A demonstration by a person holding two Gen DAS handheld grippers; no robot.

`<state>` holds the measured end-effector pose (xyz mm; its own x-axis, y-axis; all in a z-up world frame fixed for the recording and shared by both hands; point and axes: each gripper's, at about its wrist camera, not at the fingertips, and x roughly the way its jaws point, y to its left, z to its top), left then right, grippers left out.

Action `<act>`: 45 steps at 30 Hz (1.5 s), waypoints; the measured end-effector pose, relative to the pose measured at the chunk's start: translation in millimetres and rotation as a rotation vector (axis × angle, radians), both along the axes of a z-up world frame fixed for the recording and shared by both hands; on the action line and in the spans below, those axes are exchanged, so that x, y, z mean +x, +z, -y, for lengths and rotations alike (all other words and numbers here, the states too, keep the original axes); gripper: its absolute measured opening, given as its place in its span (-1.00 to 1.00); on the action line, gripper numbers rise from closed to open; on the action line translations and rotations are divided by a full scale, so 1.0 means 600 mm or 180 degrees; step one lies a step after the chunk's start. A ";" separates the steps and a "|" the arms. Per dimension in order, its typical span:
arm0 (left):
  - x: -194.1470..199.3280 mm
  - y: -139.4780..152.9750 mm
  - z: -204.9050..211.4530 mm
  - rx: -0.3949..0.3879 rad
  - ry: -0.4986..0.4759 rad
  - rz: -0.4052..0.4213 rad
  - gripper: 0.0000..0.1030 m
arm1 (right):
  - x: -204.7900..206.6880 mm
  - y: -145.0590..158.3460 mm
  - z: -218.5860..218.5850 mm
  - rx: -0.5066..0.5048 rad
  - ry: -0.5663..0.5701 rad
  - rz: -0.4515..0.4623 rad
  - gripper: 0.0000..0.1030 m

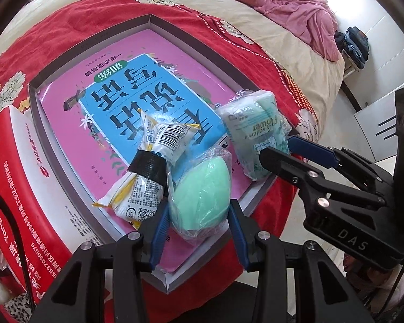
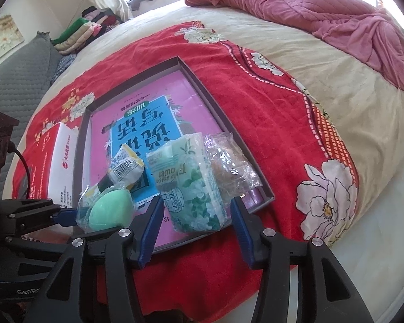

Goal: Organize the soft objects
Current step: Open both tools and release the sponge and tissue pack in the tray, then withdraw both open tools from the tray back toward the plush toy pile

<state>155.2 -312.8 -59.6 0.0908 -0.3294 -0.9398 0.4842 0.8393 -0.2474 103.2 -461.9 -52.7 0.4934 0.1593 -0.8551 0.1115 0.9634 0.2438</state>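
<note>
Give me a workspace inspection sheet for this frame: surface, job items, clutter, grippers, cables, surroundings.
Surface: red floral blanket on a bed.
Job's things: shallow tray holds green sponge in wrap, tissue pack, taped snack packet, clear bag.
Clutter: red-and-white box beside the tray.
Grippers: left gripper shut on the sponge; right gripper open around the tissue pack.
Cables: black cable at the left.
Surroundings: pink quilt, folded clothes.
</note>
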 end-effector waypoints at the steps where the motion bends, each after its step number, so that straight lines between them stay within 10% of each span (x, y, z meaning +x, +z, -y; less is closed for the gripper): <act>1: -0.001 0.001 -0.001 -0.0025 0.0003 -0.0007 -0.16 | 0.000 0.001 0.001 -0.0001 -0.0002 0.0005 0.04; 45: -0.070 0.112 -0.089 0.0079 0.0301 0.0542 0.15 | -0.054 0.142 -0.050 -0.0389 -0.0049 0.0520 0.35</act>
